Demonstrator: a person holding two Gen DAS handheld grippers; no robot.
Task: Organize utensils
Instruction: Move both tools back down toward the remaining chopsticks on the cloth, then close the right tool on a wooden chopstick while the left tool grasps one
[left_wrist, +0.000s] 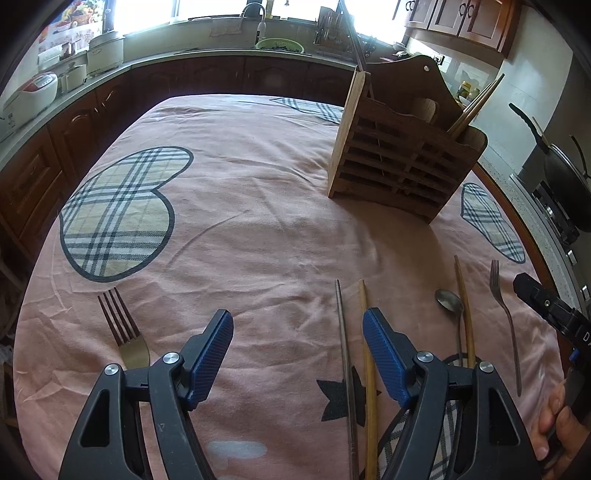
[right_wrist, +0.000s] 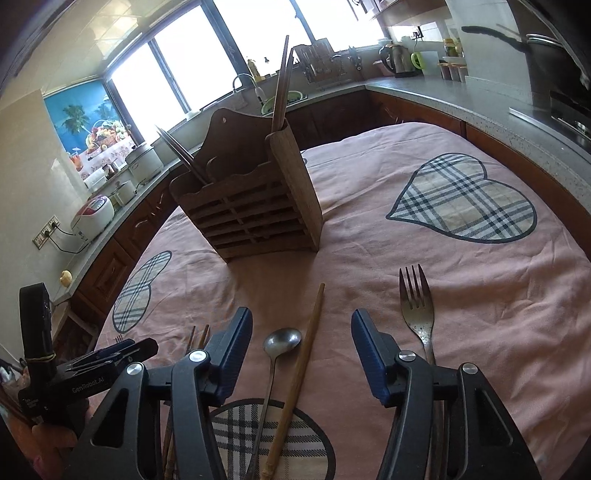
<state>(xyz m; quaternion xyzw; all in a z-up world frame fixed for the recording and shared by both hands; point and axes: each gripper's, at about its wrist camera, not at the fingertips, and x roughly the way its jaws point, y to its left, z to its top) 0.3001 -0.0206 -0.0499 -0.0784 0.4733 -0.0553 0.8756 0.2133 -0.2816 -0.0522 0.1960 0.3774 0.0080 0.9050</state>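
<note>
A wooden utensil holder (left_wrist: 402, 162) stands upright on the pink cloth, with chopsticks (left_wrist: 476, 103) in it; it also shows in the right wrist view (right_wrist: 255, 210). My left gripper (left_wrist: 297, 332) is open and empty above the cloth. A gold fork (left_wrist: 125, 332) lies to its left, a metal chopstick (left_wrist: 345, 354) and a wooden chopstick (left_wrist: 369, 354) just right. My right gripper (right_wrist: 301, 336) is open and empty over a spoon (right_wrist: 280, 341) and a wooden chopstick (right_wrist: 308, 343). A fork (right_wrist: 417, 306) lies to its right.
The pink tablecloth (left_wrist: 258, 221) has plaid heart patches (right_wrist: 465, 199). Kitchen counters with a sink (left_wrist: 258, 33), rice cookers (left_wrist: 33, 92) and a wok (left_wrist: 565, 177) ring the table. The other gripper shows at the left (right_wrist: 92, 369).
</note>
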